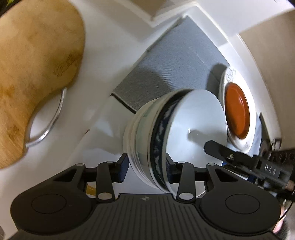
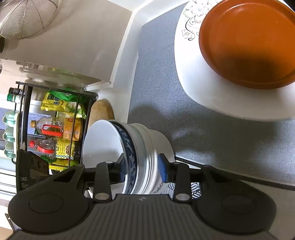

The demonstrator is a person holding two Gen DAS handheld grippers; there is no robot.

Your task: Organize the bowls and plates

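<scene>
White nested bowls (image 1: 147, 136), the inner one blue-patterned and empty, were clamped at the grey mat's (image 1: 171, 64) edge by left gripper (image 1: 145, 166) and right gripper (image 2: 142, 170). An orange dish (image 2: 247, 42) sat in the floral plate (image 2: 199, 88). The outer bowl read "Delicio".

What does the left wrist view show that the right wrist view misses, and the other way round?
Left wrist only: most of the wooden board, its metal handle, and the right gripper reaching in.
Right wrist only: the condiment rack and wire strainer.
Both: the stacked bowls clamped at the rim, the orange dish on the floral plate, the grey mat.
</scene>
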